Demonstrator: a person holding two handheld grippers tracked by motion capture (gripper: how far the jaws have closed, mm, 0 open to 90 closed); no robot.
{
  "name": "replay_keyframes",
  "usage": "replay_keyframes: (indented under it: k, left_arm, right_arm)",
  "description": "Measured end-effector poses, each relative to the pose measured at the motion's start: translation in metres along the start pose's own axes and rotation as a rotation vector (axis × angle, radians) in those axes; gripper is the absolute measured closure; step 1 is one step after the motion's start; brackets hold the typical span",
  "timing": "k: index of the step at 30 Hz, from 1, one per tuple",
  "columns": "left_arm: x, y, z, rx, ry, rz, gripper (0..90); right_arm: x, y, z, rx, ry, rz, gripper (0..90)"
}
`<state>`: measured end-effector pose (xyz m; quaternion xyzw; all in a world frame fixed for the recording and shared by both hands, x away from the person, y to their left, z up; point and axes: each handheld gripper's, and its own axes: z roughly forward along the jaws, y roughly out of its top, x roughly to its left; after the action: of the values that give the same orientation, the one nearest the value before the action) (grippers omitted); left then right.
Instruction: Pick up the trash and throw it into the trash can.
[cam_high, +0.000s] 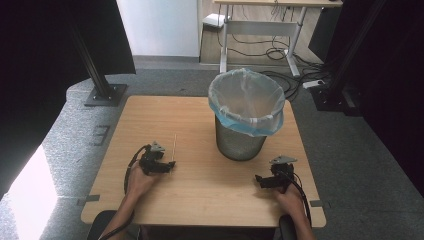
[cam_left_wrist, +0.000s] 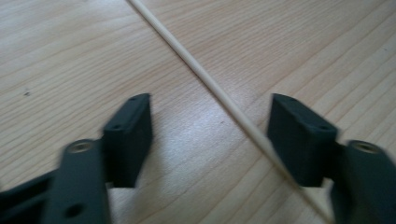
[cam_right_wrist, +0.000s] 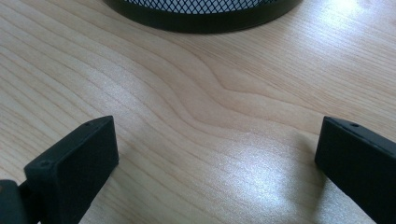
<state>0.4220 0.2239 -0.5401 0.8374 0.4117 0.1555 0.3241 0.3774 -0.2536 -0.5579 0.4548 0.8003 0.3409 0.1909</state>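
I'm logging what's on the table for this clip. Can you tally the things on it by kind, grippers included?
Thin wooden stick: 1
Mesh waste bin lined with a plastic bag: 1
Hand-held grippers: 2, the left gripper open around the stick, the right gripper open over bare table
Total: 4

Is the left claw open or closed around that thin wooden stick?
Open. The left claw has its jaws spread wide, and the wooden stick lies flat on the table between them, unclamped.
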Motion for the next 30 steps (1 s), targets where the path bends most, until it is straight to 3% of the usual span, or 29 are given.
replay_keyframes:
  k: [7,12,21,30]
  left_arm:
    - [0.016,-0.001,-0.004,-0.004,0.004,-0.036,72.4]
    - [0.022,0.001,-0.004,0.016,-0.006,-0.058,82.8]
    - [0.026,0.004,-0.005,0.034,-0.03,-0.075,86.1]
    - [0.034,0.008,-0.007,0.047,-0.092,-0.117,86.2]
  right_arm:
    - [0.0,0.0,0.0,0.0,0.0,0.0,0.0]
    - [0.0,0.0,0.0,0.0,0.0,-0.001,0.0]
    - [0.0,0.0,0.0,-0.001,0.0,-0.001,0.0]
    - [0.0,0.0,0.0,-0.001,0.0,-0.001,0.0]
